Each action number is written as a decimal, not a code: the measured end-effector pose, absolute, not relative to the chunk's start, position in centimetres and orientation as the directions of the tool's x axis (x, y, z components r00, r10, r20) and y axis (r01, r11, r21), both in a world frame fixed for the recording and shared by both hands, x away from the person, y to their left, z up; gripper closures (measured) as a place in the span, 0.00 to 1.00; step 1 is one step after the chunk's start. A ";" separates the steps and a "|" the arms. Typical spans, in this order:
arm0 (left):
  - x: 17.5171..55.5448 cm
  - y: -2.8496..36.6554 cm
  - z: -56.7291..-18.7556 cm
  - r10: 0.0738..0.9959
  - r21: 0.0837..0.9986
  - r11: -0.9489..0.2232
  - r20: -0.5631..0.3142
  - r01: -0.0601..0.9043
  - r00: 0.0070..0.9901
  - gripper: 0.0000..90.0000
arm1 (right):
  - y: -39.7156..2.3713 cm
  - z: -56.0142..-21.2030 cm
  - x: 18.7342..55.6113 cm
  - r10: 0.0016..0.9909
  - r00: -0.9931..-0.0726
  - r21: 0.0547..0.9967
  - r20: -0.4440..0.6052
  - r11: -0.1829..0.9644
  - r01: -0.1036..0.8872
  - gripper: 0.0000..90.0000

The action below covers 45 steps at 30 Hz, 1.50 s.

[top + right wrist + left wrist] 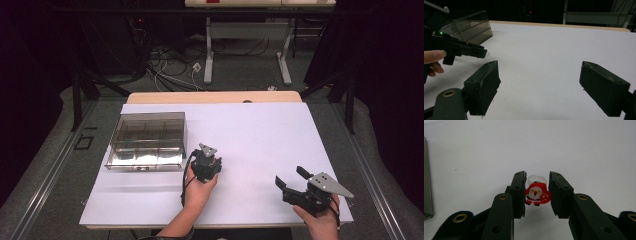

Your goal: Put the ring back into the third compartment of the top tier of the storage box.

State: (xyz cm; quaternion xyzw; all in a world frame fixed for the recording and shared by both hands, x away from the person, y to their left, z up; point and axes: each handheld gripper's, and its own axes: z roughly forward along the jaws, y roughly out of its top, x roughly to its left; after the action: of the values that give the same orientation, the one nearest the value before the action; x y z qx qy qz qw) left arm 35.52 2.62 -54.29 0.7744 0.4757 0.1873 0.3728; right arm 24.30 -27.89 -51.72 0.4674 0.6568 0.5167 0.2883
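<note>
Between the left gripper (537, 192) jaws sits 1 Santa ring (537, 193), red figure facing the camera, clear band behind; the jaws stand narrow around it, contact uncertain. Right gripper (292, 181) hovers at 5 o'clock over the white table (260, 130), jaws wide, holding nothing. Divided clear box (148, 140) rests at 10 o'clock, just beside the left gripper.

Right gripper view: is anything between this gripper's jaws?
No. The right gripper stands wide open, with bare white table between its jaws.
</note>
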 end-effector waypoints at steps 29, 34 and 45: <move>35.0 2.3 -51.1 0.864 0.808 -0.245 -0.069 0.536 0.498 0.74 | -27.9 -51.7 24.3 0.910 -0.401 0.950 0.099 0.033 0.310 0.17; 34.9 2.2 -50.6 0.860 0.814 -0.238 -0.076 0.529 0.504 0.74 | -27.9 -51.7 24.3 0.911 -0.401 0.949 0.097 0.037 0.314 0.17; 34.7 2.2 -48.8 0.856 0.836 -0.225 -0.076 0.501 0.512 0.74 | -27.9 -51.7 24.3 0.912 -0.398 0.950 0.099 0.033 0.310 0.17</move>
State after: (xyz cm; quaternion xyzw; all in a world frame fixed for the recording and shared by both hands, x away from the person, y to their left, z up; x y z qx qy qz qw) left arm 34.66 2.25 -48.85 0.7552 0.4491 0.2057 0.4309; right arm 24.26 -27.95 -51.67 0.4650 0.6570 0.5172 0.2910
